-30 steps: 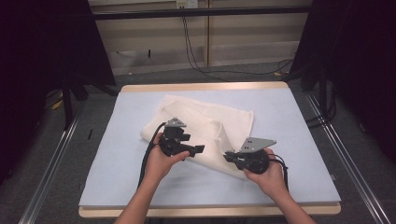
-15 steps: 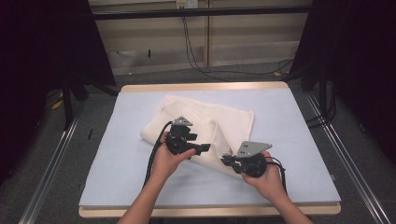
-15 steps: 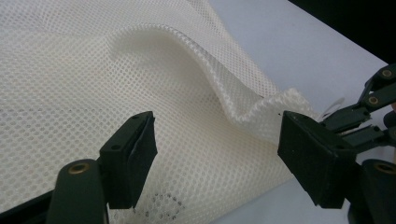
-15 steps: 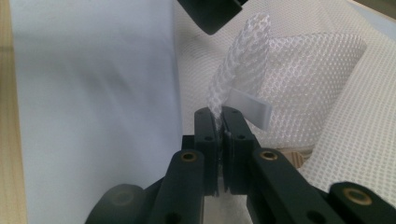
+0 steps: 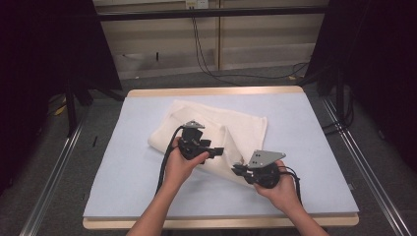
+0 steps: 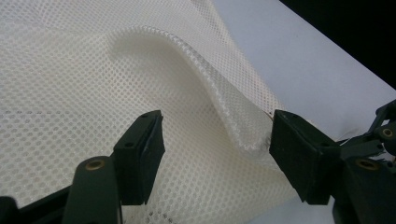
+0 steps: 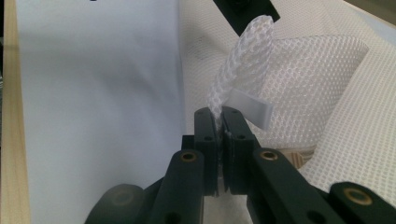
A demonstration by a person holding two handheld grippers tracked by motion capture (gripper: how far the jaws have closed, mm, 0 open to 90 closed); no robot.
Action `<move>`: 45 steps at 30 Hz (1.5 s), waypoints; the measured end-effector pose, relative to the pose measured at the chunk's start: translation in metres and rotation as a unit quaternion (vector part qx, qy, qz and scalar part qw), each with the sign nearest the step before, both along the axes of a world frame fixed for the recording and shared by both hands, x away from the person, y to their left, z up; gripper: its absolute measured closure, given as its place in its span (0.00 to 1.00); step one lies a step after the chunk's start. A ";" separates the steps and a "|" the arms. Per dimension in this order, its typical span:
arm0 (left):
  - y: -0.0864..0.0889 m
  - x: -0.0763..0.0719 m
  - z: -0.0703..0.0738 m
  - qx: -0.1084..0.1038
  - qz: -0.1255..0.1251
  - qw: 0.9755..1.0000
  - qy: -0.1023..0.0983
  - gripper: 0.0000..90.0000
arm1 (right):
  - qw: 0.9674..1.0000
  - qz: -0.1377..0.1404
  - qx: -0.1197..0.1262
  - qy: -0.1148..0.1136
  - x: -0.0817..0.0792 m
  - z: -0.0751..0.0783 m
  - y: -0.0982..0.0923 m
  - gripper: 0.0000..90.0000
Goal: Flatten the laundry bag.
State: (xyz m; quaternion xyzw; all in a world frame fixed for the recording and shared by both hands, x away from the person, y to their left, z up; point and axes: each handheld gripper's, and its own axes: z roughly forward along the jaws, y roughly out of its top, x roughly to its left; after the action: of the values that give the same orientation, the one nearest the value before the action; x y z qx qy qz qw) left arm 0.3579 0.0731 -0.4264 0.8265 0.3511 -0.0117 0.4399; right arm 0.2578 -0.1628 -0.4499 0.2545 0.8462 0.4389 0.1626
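Right gripper (image 7: 218,122) pinches the mesh bag's (image 5: 216,132) near edge at 5 o'clock, anchoring it, while the left gripper (image 6: 212,140), part-open, has just been closing astride a raised fold, not yet pressing it.

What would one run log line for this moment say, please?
right gripper: shut on mesh cloth edge | left gripper: open, jaws just closing around raised fold, not pressing | table: cloth partly folded

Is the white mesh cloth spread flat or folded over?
Folded: the mesh cloth lies doubled on the table, with a raised fold ridge.
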 end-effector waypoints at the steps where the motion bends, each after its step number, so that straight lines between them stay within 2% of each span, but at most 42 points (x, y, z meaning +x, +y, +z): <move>1: -0.001 0.000 0.000 -0.002 0.001 1.000 0.001 0.40 | 1.000 0.001 0.001 0.000 0.000 0.000 0.000 0.95; 11: -0.009 0.004 -0.001 -0.008 -0.009 1.000 0.012 0.51 | 1.000 0.003 -0.003 -0.009 0.000 0.001 0.000 0.95; 19: -0.014 0.008 -0.002 -0.016 -0.011 0.999 0.030 0.65 | 1.000 0.009 -0.006 -0.013 0.000 0.001 0.001 0.95; 22: -0.016 0.009 -0.002 -0.002 -0.021 0.999 0.028 0.71 | 1.000 0.009 -0.005 -0.013 0.000 0.001 0.000 0.95; 25: -0.017 0.008 -0.002 0.000 -0.017 1.000 0.025 0.76 | 1.000 0.010 -0.004 -0.013 0.000 0.001 -0.001 0.95; 28: -0.017 0.008 -0.002 0.010 -0.018 1.000 0.018 0.86 | 1.000 0.012 -0.001 -0.014 0.000 0.001 -0.001 0.95; 30: -0.016 0.008 -0.001 0.019 -0.027 0.999 0.004 0.93 | 1.000 0.014 -0.003 -0.016 0.000 0.001 -0.001 0.95; 33: -0.017 0.007 0.000 0.017 -0.027 0.999 0.002 0.98 | 1.000 0.014 -0.002 -0.017 0.000 0.003 -0.002 0.95; 40: -0.016 0.005 0.002 0.024 -0.024 0.999 0.003 1.00 | 1.000 0.013 -0.001 -0.018 0.000 0.003 -0.003 0.94; 41: -0.015 0.004 0.002 0.037 -0.026 0.999 0.000 1.00 | 1.000 0.013 0.003 -0.015 0.000 0.003 -0.004 0.91; 45: -0.012 0.001 0.004 0.048 -0.030 0.998 0.007 1.00 | 1.000 0.003 0.011 -0.008 -0.001 0.006 -0.007 0.80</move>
State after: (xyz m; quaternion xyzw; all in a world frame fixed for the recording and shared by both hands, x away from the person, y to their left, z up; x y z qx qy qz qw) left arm 0.3587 0.0615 -0.4225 0.8569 0.3293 -0.0136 0.3965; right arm 0.2568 -0.1694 -0.4441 0.2503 0.8409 0.4505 0.1650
